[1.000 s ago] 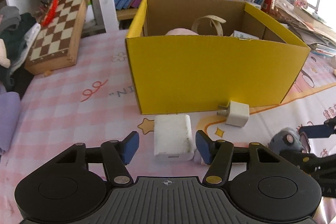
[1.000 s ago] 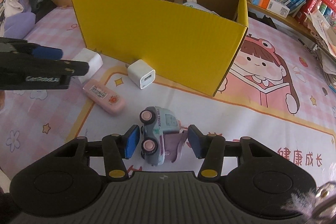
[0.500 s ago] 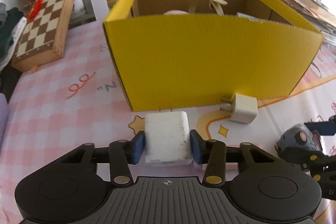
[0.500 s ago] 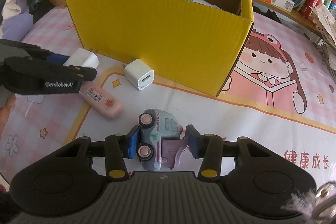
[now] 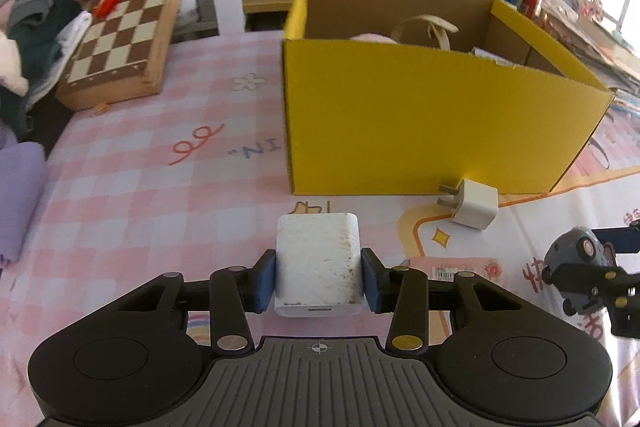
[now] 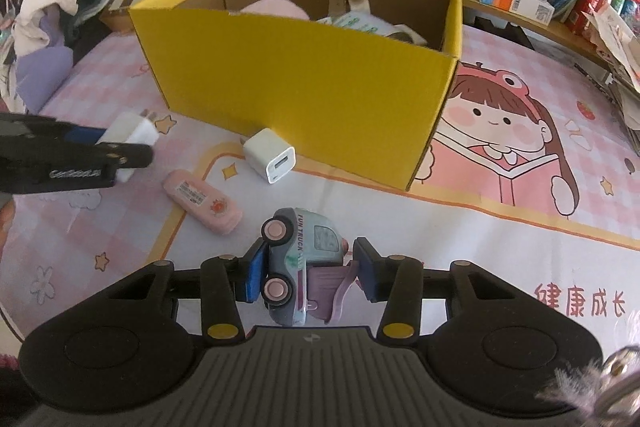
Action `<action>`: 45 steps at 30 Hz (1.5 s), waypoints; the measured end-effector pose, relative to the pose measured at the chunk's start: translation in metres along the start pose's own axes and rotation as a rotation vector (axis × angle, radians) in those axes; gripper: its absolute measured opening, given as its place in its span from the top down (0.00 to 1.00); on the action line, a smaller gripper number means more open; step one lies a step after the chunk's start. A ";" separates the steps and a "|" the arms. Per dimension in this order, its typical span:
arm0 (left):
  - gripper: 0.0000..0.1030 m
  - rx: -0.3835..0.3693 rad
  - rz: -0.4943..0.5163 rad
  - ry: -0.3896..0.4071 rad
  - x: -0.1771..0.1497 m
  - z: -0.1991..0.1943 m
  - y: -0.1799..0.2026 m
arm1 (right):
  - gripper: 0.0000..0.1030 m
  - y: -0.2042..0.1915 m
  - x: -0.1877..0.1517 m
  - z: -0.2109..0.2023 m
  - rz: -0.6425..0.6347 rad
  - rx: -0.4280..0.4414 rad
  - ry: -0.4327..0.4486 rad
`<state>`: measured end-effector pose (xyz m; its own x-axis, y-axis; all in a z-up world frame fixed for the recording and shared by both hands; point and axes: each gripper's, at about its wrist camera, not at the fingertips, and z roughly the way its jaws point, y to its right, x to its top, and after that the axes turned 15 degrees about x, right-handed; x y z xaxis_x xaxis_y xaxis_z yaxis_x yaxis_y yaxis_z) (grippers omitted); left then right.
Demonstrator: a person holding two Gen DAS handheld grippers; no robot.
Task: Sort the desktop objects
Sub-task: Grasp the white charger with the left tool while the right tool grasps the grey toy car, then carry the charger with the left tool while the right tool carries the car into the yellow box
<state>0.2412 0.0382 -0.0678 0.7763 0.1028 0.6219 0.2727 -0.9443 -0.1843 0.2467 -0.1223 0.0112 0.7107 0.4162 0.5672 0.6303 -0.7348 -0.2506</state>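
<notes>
Left gripper (image 5: 319,279) clamping white charger (image 5: 318,263), right gripper (image 6: 307,276) clamping toy truck (image 6: 302,259) — yellow box (image 6: 304,87) ahead

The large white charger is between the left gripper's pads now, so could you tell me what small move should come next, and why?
Probably a short lift straight up. The left gripper has its blue pads pressed on both sides of the large white charger, and the yellow box just ahead has a tall wall. The charger has to rise above that rim before it can go in. The right gripper likewise grips the toy truck.
</notes>
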 end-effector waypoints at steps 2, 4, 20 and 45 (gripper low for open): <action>0.60 0.002 -0.008 0.013 -0.002 -0.008 -0.004 | 0.58 0.001 0.000 -0.005 0.009 -0.001 0.011; 0.60 0.002 -0.017 0.031 -0.002 -0.017 -0.008 | 0.58 0.002 0.001 -0.013 0.019 0.002 0.026; 0.60 -0.062 -0.064 0.280 0.047 -0.084 -0.014 | 0.58 0.005 0.046 -0.080 -0.041 -0.011 0.220; 0.60 -0.044 0.078 0.290 0.120 -0.022 0.035 | 0.58 0.046 0.171 -0.019 -0.202 0.049 0.241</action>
<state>0.3310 0.0100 0.0170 0.5974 -0.0587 0.7998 0.1887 -0.9590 -0.2113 0.3910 -0.0952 0.1117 0.4785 0.4083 0.7774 0.7700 -0.6207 -0.1479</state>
